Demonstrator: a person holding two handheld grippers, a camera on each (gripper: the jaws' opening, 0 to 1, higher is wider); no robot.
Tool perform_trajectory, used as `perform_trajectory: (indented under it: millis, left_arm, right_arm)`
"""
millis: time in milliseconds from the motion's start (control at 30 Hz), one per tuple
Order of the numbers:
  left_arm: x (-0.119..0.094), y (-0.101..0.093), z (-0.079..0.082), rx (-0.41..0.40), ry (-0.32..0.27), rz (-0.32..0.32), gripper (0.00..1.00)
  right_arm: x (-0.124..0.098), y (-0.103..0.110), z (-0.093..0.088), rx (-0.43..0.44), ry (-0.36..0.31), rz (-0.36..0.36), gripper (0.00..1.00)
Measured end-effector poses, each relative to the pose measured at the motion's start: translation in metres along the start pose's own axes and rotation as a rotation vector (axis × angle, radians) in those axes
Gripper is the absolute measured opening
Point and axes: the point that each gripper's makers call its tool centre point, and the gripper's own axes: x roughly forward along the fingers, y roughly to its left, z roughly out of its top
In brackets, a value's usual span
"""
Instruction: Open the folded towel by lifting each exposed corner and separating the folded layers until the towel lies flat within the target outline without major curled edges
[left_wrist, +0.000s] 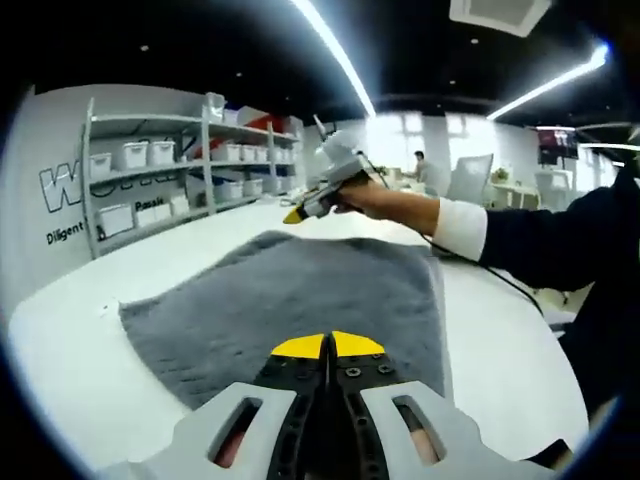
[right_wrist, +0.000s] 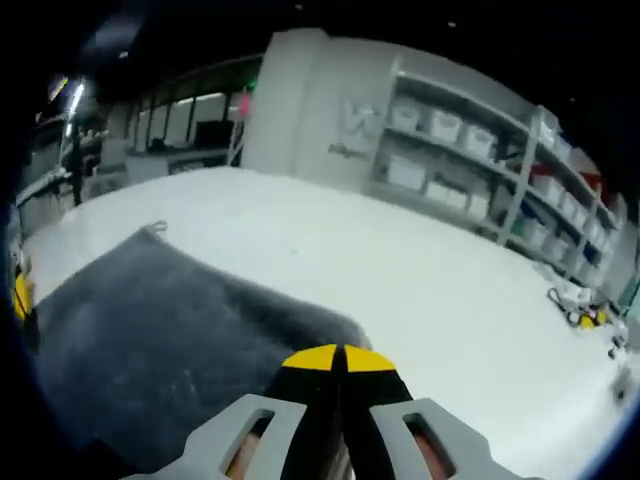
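Note:
A grey towel (left_wrist: 290, 300) lies spread out and mostly flat on the white table (left_wrist: 70, 340). My left gripper (left_wrist: 328, 346) is low over the towel's near part, its yellow-tipped jaws pressed together; no fold of cloth shows between them. A hand in a dark sleeve holds my right gripper (left_wrist: 294, 215) in the air above the towel's far edge. In the right gripper view, the right gripper (right_wrist: 340, 357) is shut with nothing in it, just above a rounded towel corner (right_wrist: 335, 325). The towel (right_wrist: 150, 330) stretches away to the left there.
Shelving with white bins (left_wrist: 150, 155) stands against the lettered wall beyond the table. A black cable (left_wrist: 500, 275) trails from the right gripper across the table. Small yellow and black items (right_wrist: 582, 317) lie near the table's far right. Bare white tabletop (right_wrist: 420, 270) surrounds the towel.

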Motion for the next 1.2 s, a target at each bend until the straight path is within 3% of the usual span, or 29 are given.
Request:
perform_trajectory:
  millis: [100, 133, 167, 233, 400, 500, 667, 1000, 1200]
  left_arm:
    - [0.0, -0.006, -0.002, 0.018, 0.009, -0.019, 0.01]
    - [0.001, -0.008, -0.004, 0.023, 0.012, -0.027, 0.01]
    - [0.002, -0.01, -0.005, 0.027, 0.016, -0.032, 0.01]
    - [0.004, -0.013, -0.008, 0.034, 0.035, -0.04, 0.01]
    - [0.005, -0.024, -0.017, 0.096, 0.064, -0.082, 0.01]
    - [0.005, -0.032, -0.018, 0.091, 0.075, -0.097, 0.01]
    - [0.007, -0.041, -0.031, 0.105, 0.126, -0.113, 0.01]
    - [0.004, -0.042, -0.031, 0.081, 0.126, -0.147, 0.01]
    - [0.002, -0.044, -0.032, 0.095, 0.128, -0.174, 0.01]
  right_arm:
    - [0.014, -0.001, -0.004, 0.015, -0.011, 0.004, 0.0]
    - [0.017, -0.001, 0.001, 0.013, -0.066, -0.001, 0.0]
    - [0.019, 0.001, 0.0, 0.01, -0.071, 0.0, 0.0]
    - [0.023, 0.004, -0.01, -0.02, -0.013, 0.011, 0.0]
    - [0.032, 0.01, -0.031, -0.047, 0.026, 0.02, 0.0]
    - [0.028, 0.008, -0.027, -0.014, 0.024, 0.025, 0.0]
    - [0.026, 0.01, -0.029, -0.037, 0.011, 0.024, 0.0]
    - [0.023, 0.009, -0.031, -0.007, 0.023, 0.015, 0.0]
    - [0.021, 0.007, -0.032, 0.006, 0.042, 0.046, 0.0]
